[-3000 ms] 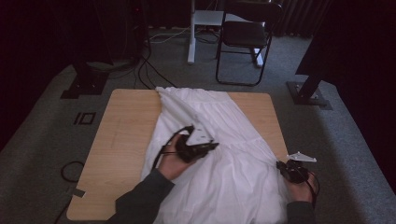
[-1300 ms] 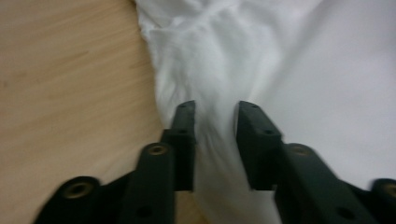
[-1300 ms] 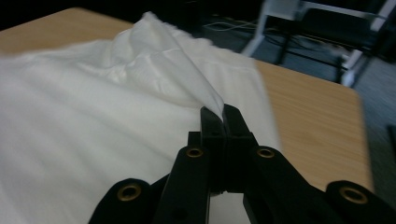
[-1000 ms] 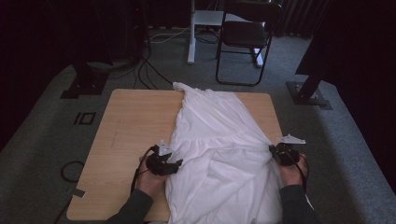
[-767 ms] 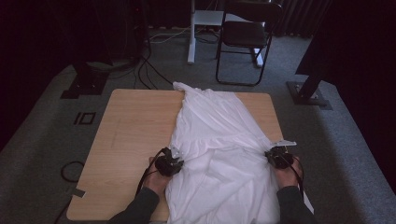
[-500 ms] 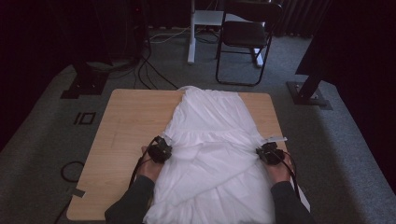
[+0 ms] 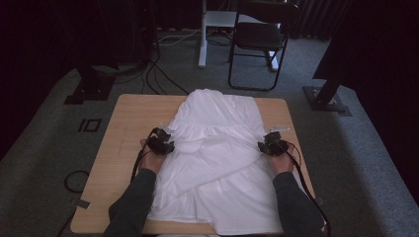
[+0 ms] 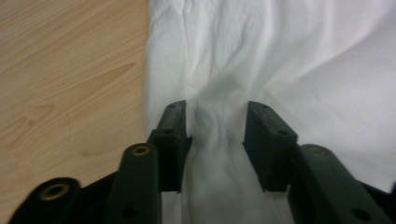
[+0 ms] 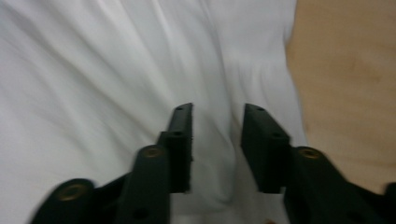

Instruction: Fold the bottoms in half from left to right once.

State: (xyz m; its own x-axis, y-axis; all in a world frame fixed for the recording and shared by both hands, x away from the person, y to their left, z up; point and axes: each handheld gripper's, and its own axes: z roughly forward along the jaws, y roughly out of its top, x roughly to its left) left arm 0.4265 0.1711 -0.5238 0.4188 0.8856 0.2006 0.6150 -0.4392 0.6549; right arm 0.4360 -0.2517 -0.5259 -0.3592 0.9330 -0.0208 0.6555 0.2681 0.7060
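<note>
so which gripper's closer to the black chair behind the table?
Right. The right gripper sits at the garment's right edge, roughly below the chair; the left gripper is at the opposite edge, farther across.

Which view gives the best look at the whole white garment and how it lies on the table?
The high view: it shows the white garment spread down the table, with a gripper at each side edge. The left gripper view gives a close patch of wrinkled cloth beside bare wood; the right gripper view gives a blurred patch near the other edge.
</note>
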